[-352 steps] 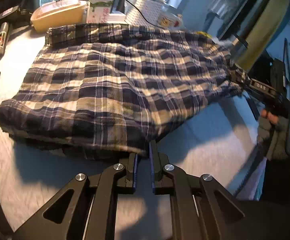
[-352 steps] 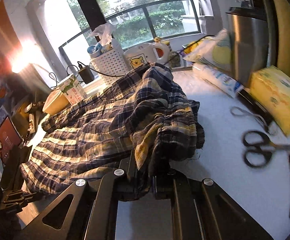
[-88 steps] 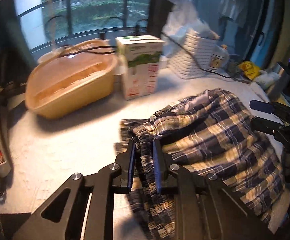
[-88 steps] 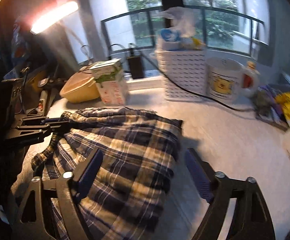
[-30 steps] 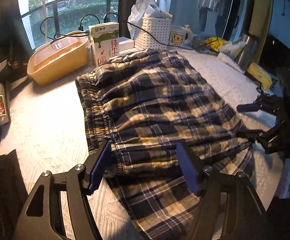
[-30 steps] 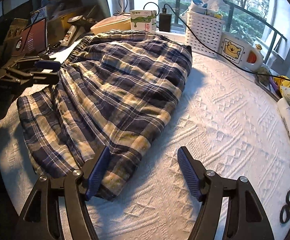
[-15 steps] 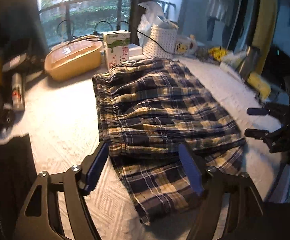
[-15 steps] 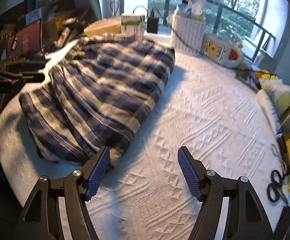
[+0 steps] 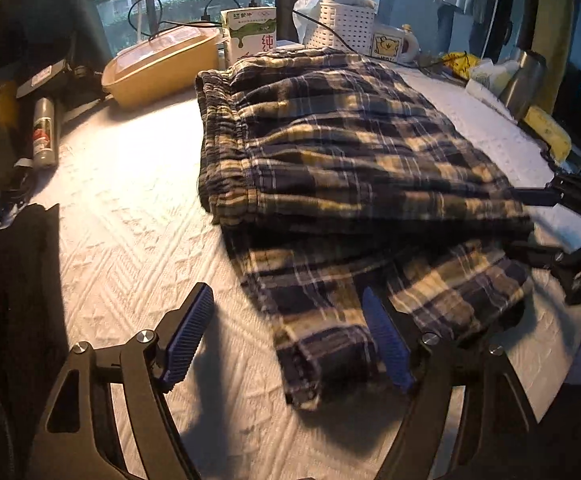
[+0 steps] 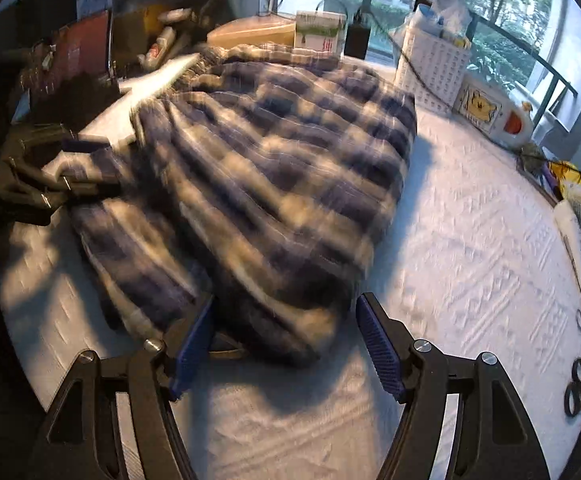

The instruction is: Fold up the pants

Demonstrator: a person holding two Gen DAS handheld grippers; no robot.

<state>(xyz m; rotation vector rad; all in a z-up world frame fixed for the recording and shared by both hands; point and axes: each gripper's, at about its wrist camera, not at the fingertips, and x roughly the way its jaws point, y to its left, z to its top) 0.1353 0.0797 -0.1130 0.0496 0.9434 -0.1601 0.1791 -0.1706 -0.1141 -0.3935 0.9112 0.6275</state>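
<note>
The plaid pants [image 9: 346,168] lay folded across the middle of the white textured worktop [image 9: 130,216], waistband toward the window edge beside the milk carton [image 9: 252,32] and the tan lidded container [image 9: 158,68], with the upper layer resting on a lower one that stuck out toward the near edge. That looked like at least one fold done and another wanted, since the lower hem still poked free. The left gripper [image 9: 286,340] hung with its jaws spread wide over that protruding hem corner, nothing pinched, the cloth lying between the pads but apparently untouched. The right gripper [image 10: 286,344] stood wide too, straddling the near end of the bundle; the right view was smeared, so whether its left pad brushed the fabric was hard to call. Room was generous on the right-hand stretch of worktop, bare right out to the scissors [image 10: 578,392] at the far right edge. The window edge was crowded: white basket [image 10: 434,64], bear mug [image 9: 390,44], cables. The left edge carried a spray can [image 9: 44,132].
</note>
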